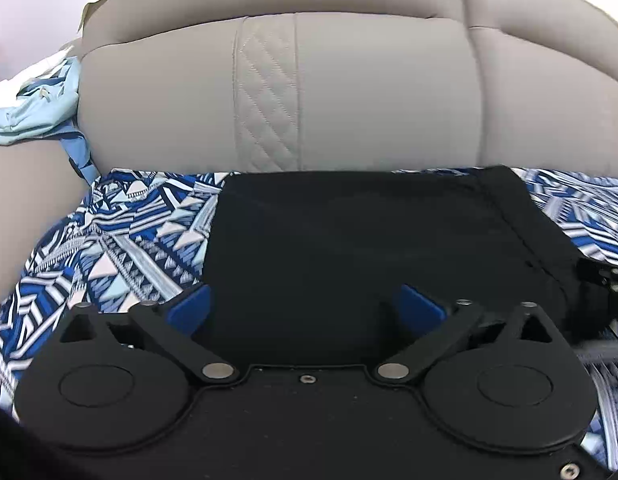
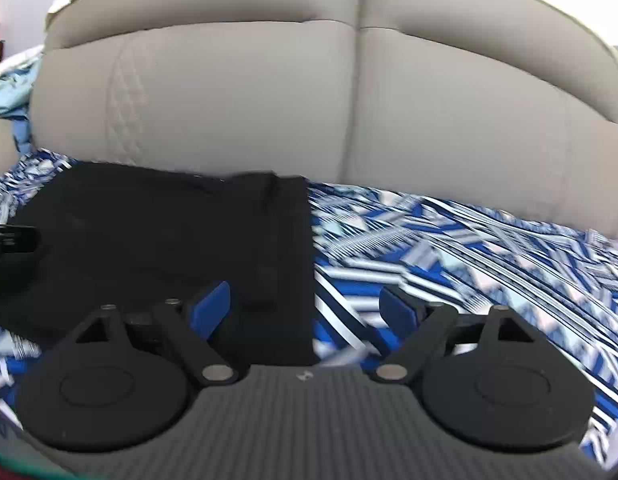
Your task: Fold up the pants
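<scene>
Black pants (image 1: pixel 369 240) lie folded flat on a blue and white patterned sheet (image 1: pixel 121 236), reaching back to the grey cushion. My left gripper (image 1: pixel 305 306) is open, its blue-padded fingers spread over the near left part of the pants, holding nothing. In the right wrist view the pants (image 2: pixel 169 240) lie at the left, with their right edge running toward me. My right gripper (image 2: pixel 305 308) is open over that right edge, the left finger above the pants and the right finger above the sheet (image 2: pixel 469 248). Each gripper shows at the edge of the other's view.
A grey padded backrest (image 1: pixel 349 92) with a quilted strip rises just behind the pants. A light blue garment (image 1: pixel 33 108) lies bunched at the far left by the cushion. The patterned sheet stretches to the right of the pants.
</scene>
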### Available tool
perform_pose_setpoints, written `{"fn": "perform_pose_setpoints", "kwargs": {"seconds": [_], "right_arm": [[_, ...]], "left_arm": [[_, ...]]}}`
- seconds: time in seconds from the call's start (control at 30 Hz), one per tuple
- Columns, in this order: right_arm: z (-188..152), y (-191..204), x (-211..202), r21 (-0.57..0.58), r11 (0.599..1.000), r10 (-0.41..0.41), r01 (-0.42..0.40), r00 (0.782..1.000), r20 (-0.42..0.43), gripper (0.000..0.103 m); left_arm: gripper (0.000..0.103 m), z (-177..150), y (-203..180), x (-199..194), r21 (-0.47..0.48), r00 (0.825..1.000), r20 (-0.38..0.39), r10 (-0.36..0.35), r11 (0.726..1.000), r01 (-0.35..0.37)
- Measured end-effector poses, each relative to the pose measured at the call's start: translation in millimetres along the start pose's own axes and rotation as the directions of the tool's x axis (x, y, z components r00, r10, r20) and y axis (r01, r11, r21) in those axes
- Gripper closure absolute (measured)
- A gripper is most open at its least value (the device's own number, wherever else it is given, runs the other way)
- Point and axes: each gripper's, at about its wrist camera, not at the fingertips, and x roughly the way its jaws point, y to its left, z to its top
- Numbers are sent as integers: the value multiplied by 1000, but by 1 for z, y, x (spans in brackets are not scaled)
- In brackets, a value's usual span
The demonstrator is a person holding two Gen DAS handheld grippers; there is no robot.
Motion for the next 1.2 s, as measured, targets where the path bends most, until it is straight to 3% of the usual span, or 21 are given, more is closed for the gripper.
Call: {"fn": "perform_pose_setpoints", "kwargs": {"seconds": [0.1, 0.27, 0.4, 0.6, 0.8, 0.9, 1.2], "right_arm": [[-12, -3, -22, 36, 999, 1, -2, 999, 41, 13], [-29, 16, -47, 102, 991, 77, -90, 989, 124, 10], [-41, 41, -52, 77, 986, 135, -148, 979, 152, 2], [-49, 72, -37, -9, 987, 160, -160, 982, 104, 0], [-51, 76, -31, 2, 990, 139, -140, 988, 65, 0], [-53, 73, -31, 13, 988, 151, -152, 987, 63, 0], [-56, 76, -30, -5, 991, 136, -136, 988, 72, 0]], "left_arm": [[0, -15, 2, -16, -15, 1000, -1, -12, 1000, 12], [0, -40, 8, -29, -66, 999, 22, -37, 997, 39], [0, -54, 4, -38, -9, 998, 61, -4, 1000, 4], [0, -63, -5, -36, 75, 999, 25, 32, 997, -34], [0, -70, 13, -35, -24, 999, 22, -45, 999, 46], [0, -71, 7, -36, 7, 999, 32, -26, 1000, 26], [0, -74, 2, -33, -36, 997, 70, 13, 999, -10]]}}
